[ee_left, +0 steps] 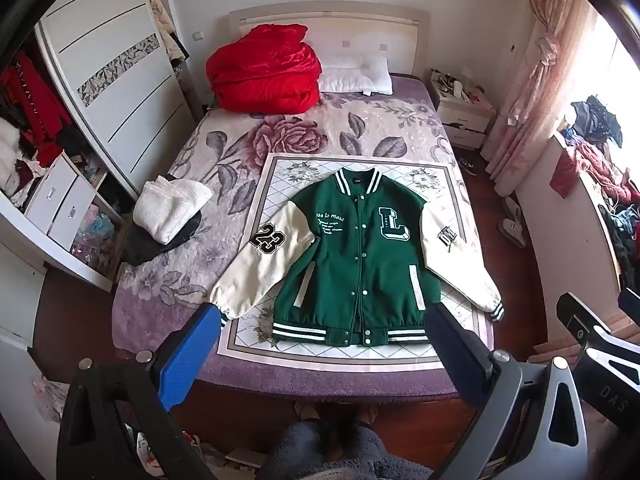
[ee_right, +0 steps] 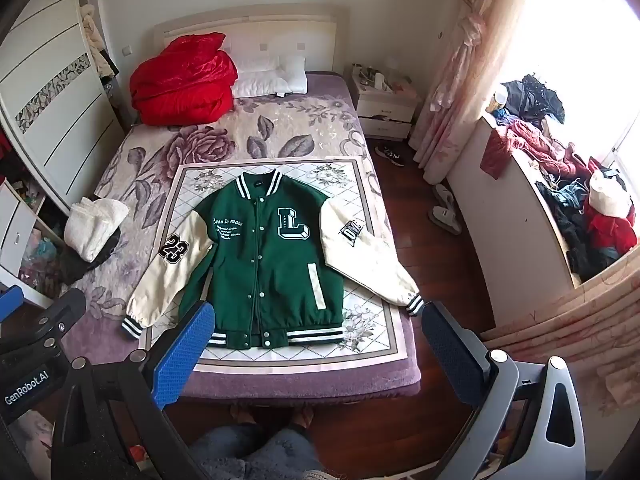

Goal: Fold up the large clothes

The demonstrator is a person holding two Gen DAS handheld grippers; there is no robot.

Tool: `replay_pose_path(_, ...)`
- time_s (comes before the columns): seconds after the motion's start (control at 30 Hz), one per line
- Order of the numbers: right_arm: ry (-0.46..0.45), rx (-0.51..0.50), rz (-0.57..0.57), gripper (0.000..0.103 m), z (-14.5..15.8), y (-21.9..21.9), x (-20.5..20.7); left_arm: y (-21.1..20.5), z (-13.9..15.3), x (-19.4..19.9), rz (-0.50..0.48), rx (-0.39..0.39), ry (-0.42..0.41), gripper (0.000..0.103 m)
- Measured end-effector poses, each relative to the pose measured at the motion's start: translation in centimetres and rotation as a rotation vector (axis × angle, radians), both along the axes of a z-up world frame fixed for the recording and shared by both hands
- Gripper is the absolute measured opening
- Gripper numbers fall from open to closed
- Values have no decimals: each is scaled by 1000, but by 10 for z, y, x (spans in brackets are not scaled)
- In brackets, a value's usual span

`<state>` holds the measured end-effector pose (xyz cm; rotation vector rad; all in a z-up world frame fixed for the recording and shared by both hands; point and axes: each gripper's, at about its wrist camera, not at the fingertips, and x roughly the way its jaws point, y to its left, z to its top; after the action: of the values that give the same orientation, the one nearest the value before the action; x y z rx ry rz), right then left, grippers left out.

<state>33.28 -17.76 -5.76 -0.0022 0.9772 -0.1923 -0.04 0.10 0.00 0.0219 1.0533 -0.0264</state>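
A green varsity jacket (ee_left: 356,256) with cream sleeves lies flat and buttoned on a patterned mat (ee_left: 280,184) at the foot of the bed, collar toward the headboard. It shows again in the right wrist view as the same jacket (ee_right: 264,264), sleeves spread out to both sides. My left gripper (ee_left: 320,344) hangs open above the hem, blue pads wide apart, touching nothing. My right gripper (ee_right: 316,340) also stands open over the hem, empty. In the left wrist view the right gripper (ee_left: 600,332) shows at the right edge.
A red duvet (ee_left: 264,72) and white pillow (ee_left: 356,74) lie at the headboard. A folded white garment (ee_left: 170,212) rests on dark cloth at the bed's left edge. A wardrobe (ee_left: 108,92) stands left, a nightstand (ee_right: 384,100) and cluttered counter (ee_right: 560,200) right. A person's legs (ee_right: 256,452) stand at the bed's foot.
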Motion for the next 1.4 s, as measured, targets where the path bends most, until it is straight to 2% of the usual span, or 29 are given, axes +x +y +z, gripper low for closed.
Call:
replay_pose_path(0.37, -5, 5, 4, 103, 0, 0, 2, 6, 1, 2, -2, 8, -4, 103)
replay_pose_path(0.7, -12, 3, 6, 103, -1, 1, 3, 2, 16, 5, 3, 10, -9, 103)
replay_pose_path(1.4, -35, 7, 24, 103, 22, 7, 7, 4, 14, -3, 10, 2, -31, 103)
